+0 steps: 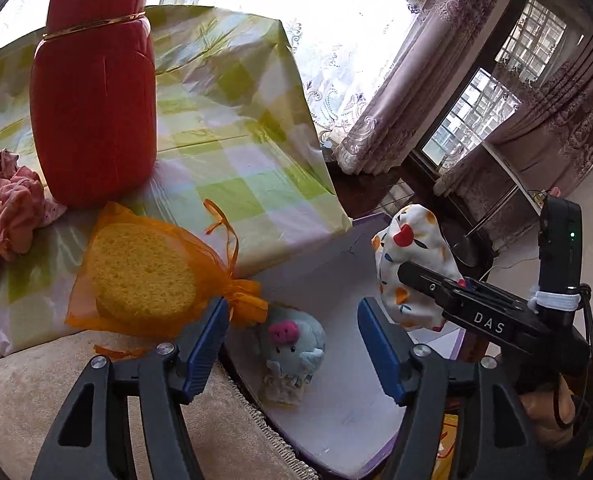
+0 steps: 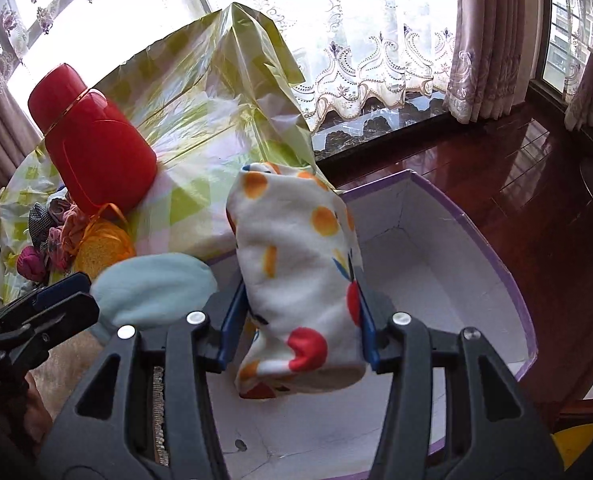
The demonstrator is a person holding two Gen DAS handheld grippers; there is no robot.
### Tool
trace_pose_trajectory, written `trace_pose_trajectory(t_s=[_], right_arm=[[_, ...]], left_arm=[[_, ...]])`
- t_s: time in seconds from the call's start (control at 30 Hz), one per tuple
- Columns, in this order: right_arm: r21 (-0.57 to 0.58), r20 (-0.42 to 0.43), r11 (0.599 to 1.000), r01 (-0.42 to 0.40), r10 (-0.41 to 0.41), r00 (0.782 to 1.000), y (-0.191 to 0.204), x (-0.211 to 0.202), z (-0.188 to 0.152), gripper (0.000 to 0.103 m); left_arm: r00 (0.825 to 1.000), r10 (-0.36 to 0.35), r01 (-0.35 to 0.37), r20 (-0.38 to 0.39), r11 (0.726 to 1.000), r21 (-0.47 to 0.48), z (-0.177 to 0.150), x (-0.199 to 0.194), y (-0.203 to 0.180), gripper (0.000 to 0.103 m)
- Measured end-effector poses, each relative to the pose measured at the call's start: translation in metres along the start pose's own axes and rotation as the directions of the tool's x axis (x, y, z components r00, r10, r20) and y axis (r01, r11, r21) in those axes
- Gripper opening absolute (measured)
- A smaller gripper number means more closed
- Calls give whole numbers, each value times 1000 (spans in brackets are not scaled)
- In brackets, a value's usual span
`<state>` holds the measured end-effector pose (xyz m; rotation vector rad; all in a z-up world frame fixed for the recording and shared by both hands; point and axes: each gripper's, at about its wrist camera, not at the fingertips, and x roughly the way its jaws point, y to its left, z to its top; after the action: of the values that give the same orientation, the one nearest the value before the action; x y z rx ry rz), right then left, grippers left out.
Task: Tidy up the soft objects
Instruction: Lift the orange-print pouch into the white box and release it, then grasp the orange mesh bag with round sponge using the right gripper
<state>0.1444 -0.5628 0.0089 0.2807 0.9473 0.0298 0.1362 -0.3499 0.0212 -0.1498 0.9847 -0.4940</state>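
The left gripper (image 1: 292, 340), jaws spread and empty, hangs over the plush elephant (image 1: 292, 354) lying in the white box (image 2: 436, 264). The right gripper (image 2: 302, 320) pinches the fruit-print cloth (image 2: 296, 264) above the box; lower it well inside before letting go.

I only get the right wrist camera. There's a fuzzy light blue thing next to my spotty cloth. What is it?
Observer: The left wrist camera shows it whole. It's a little blue elephant toy with a pink patch on its head.
Operator: Is the other gripper holding it?
Observer: No. The left gripper is open, and the toy lies on the floor of the white box with neither of the fingers touching it.
Operator: What's that orange thing by the red bottle?
Observer: It's an orange mesh bag with a round yellow sponge inside. It sits at the table's edge, outside the box.
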Motion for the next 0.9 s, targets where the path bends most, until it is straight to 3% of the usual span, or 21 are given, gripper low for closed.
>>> trace_pose_trajectory(t_s=[0.27, 0.53, 0.57, 0.9], right_arm=[[8, -30, 1000, 8, -8, 1000, -1, 10, -5, 54], [24, -23, 998, 51, -50, 998, -6, 9, -1, 68], [27, -22, 998, 49, -49, 999, -5, 9, -1, 72], [-13, -81, 1000, -27, 26, 996, 26, 28, -9, 78]], left_arm=[[999, 19, -17, 29, 998, -64, -2, -13, 22, 67], [999, 30, -25, 45, 993, -119, -9, -27, 44, 67], [998, 31, -25, 46, 992, -125, -11, -29, 47, 67], [998, 44, -35, 44, 980, -197, -13, -34, 74, 68]])
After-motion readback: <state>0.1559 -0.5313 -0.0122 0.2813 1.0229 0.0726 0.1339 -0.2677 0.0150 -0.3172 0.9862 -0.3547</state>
